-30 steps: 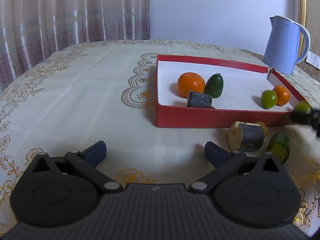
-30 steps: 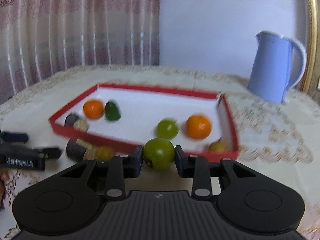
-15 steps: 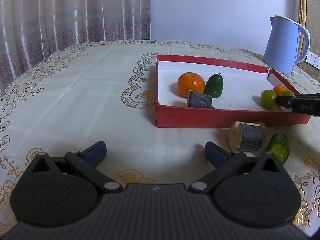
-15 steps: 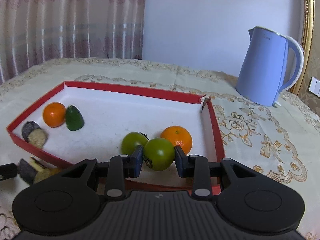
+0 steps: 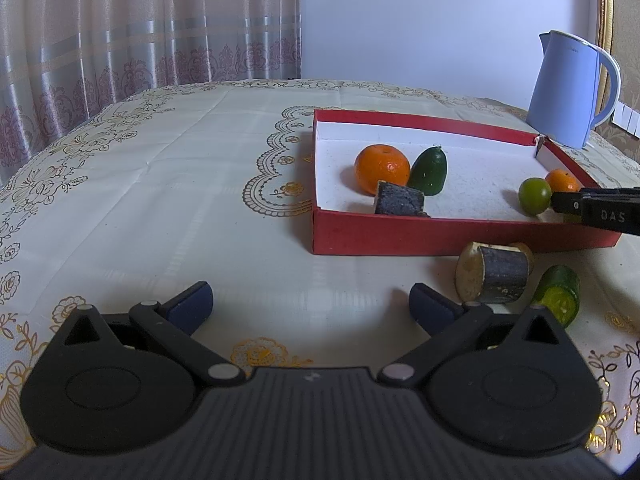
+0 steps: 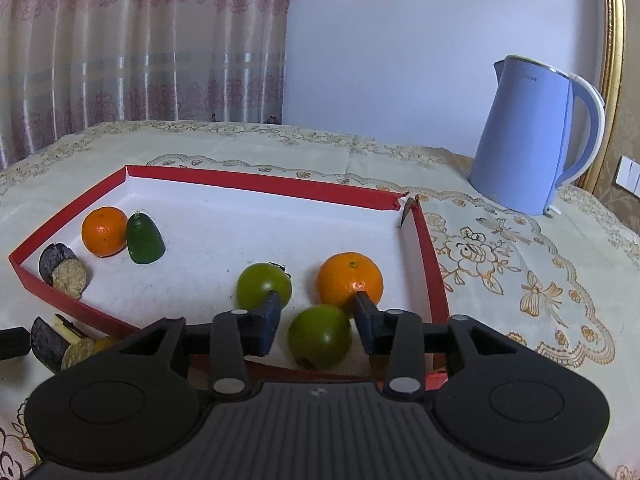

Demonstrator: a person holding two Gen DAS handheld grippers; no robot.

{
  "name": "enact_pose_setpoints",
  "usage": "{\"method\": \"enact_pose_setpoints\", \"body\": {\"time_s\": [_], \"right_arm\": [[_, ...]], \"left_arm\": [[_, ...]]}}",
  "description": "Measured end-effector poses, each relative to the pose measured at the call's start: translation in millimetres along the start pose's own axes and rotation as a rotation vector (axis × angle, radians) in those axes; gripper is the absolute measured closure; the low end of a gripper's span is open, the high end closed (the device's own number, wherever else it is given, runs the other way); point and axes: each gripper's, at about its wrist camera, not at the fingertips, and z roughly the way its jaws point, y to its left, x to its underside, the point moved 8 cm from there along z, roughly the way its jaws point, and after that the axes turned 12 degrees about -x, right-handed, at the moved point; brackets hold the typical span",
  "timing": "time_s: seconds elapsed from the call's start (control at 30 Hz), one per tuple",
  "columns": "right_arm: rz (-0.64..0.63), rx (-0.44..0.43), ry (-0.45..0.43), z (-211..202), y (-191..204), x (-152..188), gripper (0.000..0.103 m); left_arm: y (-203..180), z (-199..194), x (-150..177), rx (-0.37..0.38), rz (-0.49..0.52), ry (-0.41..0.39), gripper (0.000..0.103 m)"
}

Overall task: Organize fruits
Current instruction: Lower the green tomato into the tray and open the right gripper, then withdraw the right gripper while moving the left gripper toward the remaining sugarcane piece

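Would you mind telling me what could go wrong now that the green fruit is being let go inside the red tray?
The right gripper is opening around the round green fruit; on the flat tray floor it may roll into the orange or the other green fruit. Pulling back, a fingertip could nudge it or catch the red tray wall.
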Motion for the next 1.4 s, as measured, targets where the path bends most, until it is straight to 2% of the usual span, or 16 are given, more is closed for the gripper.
{"method": "enact_pose_setpoints", "body": {"time_s": [0.2,0.27,0.3,0.47,0.63,0.73,0.83,0.9,1.0,1.23,1.3,1.4], "right_arm": [[0.022,-0.024,-0.021,-12,1,1,0.057],[0.020,-0.022,-0.047,-26,1,1,0.045],[0.017,-0.024,-0.054,-32,2,3,0.042],[-0.010,-0.032,-0.046,-62,4,23,0.042],[0.033,-0.009,0.021,-58,-10,50,0.042],[0.094,-0.023,0.035,-56,-18,55,0.042],[0.103,-0.031,0.042,-55,-20,57,0.041],[0.101,-0.025,0.041,-56,-20,57,0.038],[0.109,0.007,0.055,-55,-23,60,0.025],[0.128,-0.002,0.060,-54,-26,61,0.020],[0.129,-0.003,0.060,-54,-25,61,0.019],[0.130,-0.004,0.062,-53,-25,61,0.018]], "left_arm": [[0,0,0,0.000,0.001,0.000,0.000],[0,0,0,0.000,0.001,0.000,0.000],[0,0,0,0.000,0.001,0.000,0.000],[0,0,0,0.000,0.001,0.000,0.000],[0,0,0,0.000,0.001,0.000,0.000],[0,-1,0,0.003,-0.002,-0.001,0.000],[0,0,0,0.000,0.001,-0.001,0.000],[0,-1,0,0.002,-0.001,0.000,0.000],[0,-1,0,0.001,0.000,-0.001,0.000],[5,-5,-1,-0.016,-0.038,0.005,0.000],[5,-12,-3,0.004,-0.064,0.006,0.000],[-1,-27,-13,0.079,-0.097,-0.015,0.000]]}}
